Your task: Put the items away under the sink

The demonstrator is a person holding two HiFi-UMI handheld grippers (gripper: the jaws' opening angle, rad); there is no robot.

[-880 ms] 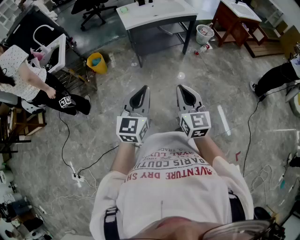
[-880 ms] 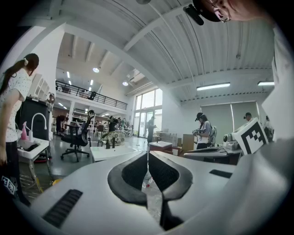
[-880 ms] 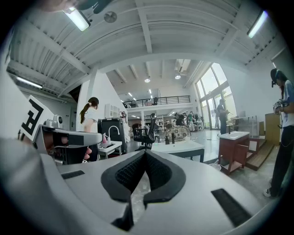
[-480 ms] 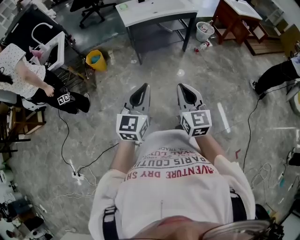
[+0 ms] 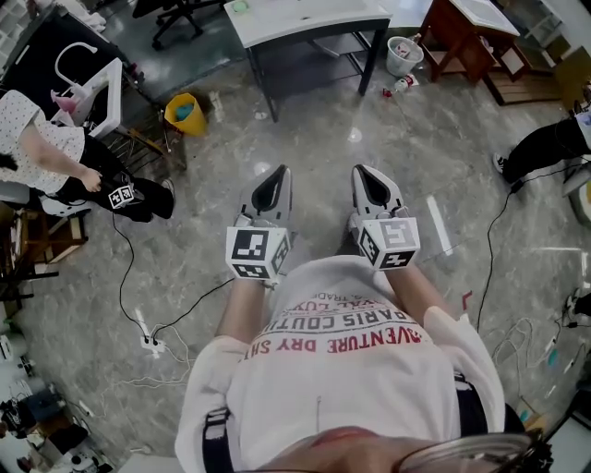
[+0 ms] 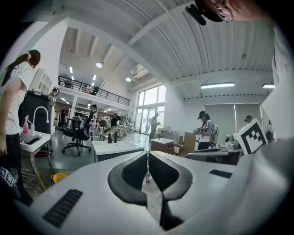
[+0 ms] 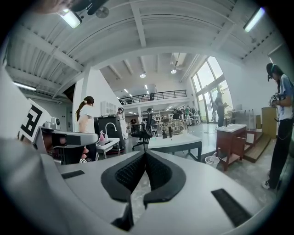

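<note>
Two grippers sit side by side just ahead of the person's chest, both pointing forward and slightly down. I read the left gripper [image 5: 273, 181] as closed, its jaw tips pressed together with nothing between them. The right gripper [image 5: 370, 177] is closed the same way and is empty too. Straight beyond both tips I see a white table [image 5: 314, 20] on dark legs. The sink [image 5: 113, 90] is a small white unit with a curved tap, well off to the left of the left gripper and far ahead of it. A pink bottle [image 5: 66, 99] stands on it and a person in a dotted top [image 5: 42, 148] is beside it. A yellow bucket [image 5: 184, 114] stands between sink and table. Far ahead and to the right of the right gripper, a white bin [image 5: 401, 54] sits by a wooden stand [image 5: 462, 32]. Which items are to be stowed I cannot tell — neither gripper holds any.
</note>
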